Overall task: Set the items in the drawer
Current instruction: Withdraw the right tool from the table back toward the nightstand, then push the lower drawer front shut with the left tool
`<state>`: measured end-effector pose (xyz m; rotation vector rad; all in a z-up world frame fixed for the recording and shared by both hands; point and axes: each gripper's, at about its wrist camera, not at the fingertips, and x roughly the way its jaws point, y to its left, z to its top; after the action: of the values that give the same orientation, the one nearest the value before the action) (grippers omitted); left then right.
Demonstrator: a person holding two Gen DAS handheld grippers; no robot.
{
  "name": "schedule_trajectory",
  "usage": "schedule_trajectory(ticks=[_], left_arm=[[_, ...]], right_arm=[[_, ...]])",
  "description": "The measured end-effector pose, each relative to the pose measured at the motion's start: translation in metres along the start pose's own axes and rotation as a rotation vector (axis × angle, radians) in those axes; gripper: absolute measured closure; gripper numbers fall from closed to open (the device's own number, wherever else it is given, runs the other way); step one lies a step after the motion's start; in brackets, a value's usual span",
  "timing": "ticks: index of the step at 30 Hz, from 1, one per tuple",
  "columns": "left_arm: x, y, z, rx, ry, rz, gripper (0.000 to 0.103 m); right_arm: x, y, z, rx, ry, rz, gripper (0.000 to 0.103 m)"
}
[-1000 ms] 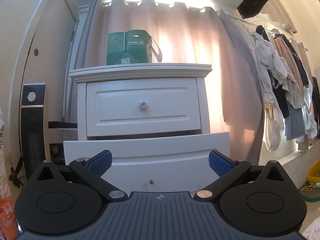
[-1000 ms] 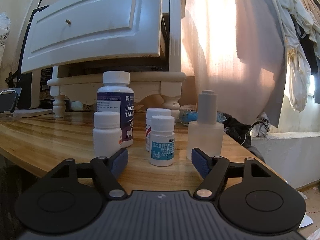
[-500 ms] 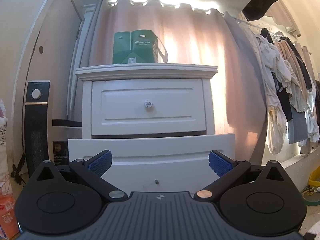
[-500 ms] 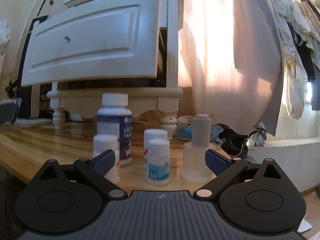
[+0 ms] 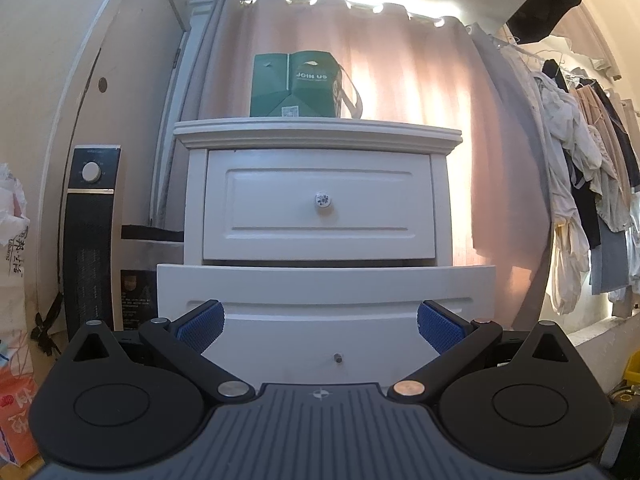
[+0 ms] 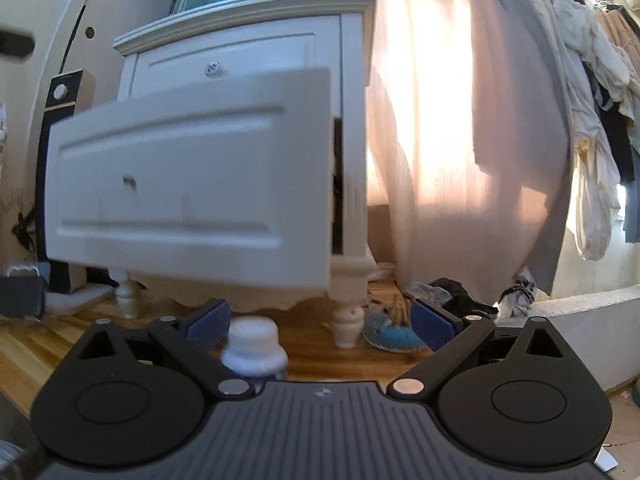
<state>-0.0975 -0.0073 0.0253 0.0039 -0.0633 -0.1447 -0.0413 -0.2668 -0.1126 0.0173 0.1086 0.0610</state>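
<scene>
A white nightstand [image 5: 320,136] faces me. Its lower drawer [image 5: 324,304] is pulled out, and the upper drawer [image 5: 320,204] is shut. My left gripper [image 5: 320,326] is open and empty in front of the lower drawer. In the right wrist view the lower drawer [image 6: 192,196] sticks out at the left. My right gripper [image 6: 320,320] is open and empty, raised above the wooden table [image 6: 36,344]. Only the white cap of the tall pill bottle [image 6: 254,344] shows, low by the left finger. The other bottles are hidden.
A green paper bag [image 5: 298,86] stands on the nightstand. A black heater [image 5: 90,236] stands left of it. A pink curtain [image 5: 492,152] hangs behind. Clothes [image 5: 580,184] hang at the right. Clothes and a blue item [image 6: 390,334] lie on the floor.
My right gripper has risen and opened wider, so the bottles dropped out of view except one cap. My left gripper has drifted slightly left, still open.
</scene>
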Motion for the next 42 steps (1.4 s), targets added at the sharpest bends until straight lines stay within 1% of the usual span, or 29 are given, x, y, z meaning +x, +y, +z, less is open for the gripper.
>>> schedule_trajectory(ticks=[3,7,9,12,16,22,24,28,31,35,37,42], left_arm=[[0.001,0.000,0.000,0.007,-0.005,0.015,0.000],[0.004,0.004,0.000,-0.016,0.002,0.020,0.000],[0.007,0.005,0.002,-0.020,0.012,0.011,0.000],[0.014,0.007,0.004,-0.010,0.035,0.032,0.000],[0.020,0.010,0.003,-0.019,0.056,0.054,0.000],[0.024,0.012,0.000,-0.014,0.045,0.072,0.000],[0.028,0.008,-0.002,0.030,0.044,0.048,0.000],[0.040,-0.001,-0.007,0.027,0.092,0.003,0.000],[0.050,-0.009,-0.009,0.007,0.093,0.000,0.000],[0.077,-0.017,-0.019,-0.040,0.084,0.055,0.000],[0.095,-0.023,-0.026,-0.028,0.127,0.077,0.000],[0.129,-0.037,-0.047,0.005,0.175,0.118,0.000]], right_arm=[[0.000,0.006,0.030,0.021,0.026,-0.012,0.000],[-0.003,0.014,0.063,0.011,0.018,-0.007,0.000],[-0.003,0.018,0.078,-0.007,0.015,0.001,0.000],[-0.005,0.027,0.100,-0.025,0.009,-0.016,0.000],[-0.013,0.038,0.121,-0.038,-0.026,-0.027,0.000],[-0.012,0.043,0.129,-0.034,-0.029,-0.004,0.000],[-0.011,0.043,0.131,-0.038,-0.028,0.000,0.000],[-0.009,0.043,0.133,-0.049,-0.028,0.001,0.000],[-0.011,0.041,0.135,-0.058,-0.031,-0.002,0.000],[-0.013,0.039,0.139,-0.071,-0.039,-0.007,0.000],[-0.015,0.038,0.140,-0.077,-0.043,-0.006,0.000],[-0.018,0.035,0.142,-0.083,-0.055,-0.004,0.000]])
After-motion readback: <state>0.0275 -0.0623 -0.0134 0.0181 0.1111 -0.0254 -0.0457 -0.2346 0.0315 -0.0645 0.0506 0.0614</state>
